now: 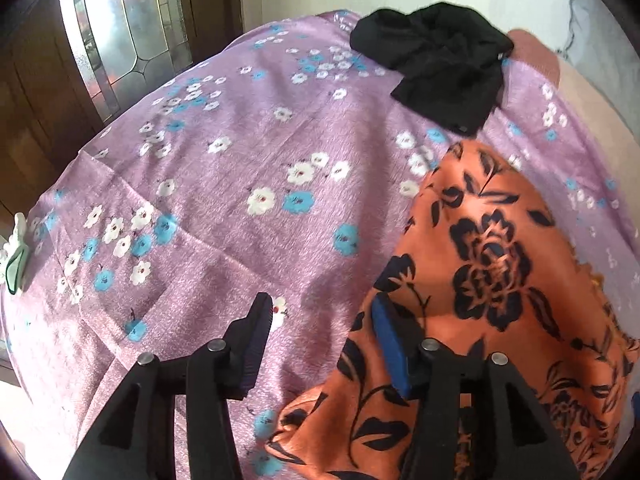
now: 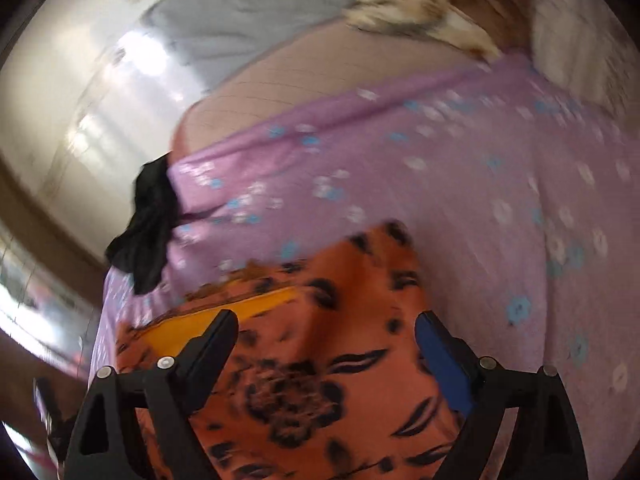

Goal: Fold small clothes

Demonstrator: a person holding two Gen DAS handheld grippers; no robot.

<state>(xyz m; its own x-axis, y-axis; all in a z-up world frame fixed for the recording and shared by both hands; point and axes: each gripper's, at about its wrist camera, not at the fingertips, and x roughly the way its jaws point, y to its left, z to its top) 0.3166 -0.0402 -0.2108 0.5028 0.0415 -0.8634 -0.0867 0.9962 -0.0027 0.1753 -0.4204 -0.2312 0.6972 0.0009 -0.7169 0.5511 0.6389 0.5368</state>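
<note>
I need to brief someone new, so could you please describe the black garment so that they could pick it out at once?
Start from the lilac flowered sheet covering the bed. At its far edge lies the black garment, a crumpled heap beyond the orange cloth. It is the only plain, unpatterned dark piece there.

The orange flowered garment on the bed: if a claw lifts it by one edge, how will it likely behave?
The orange flowered garment will probably hang limp: it already lies in soft folds on the purple bedsheet. Its slight sheen suggests a smooth, perhaps slippery cloth. It looks thin and light, so a push would likely bunch it up.
</note>
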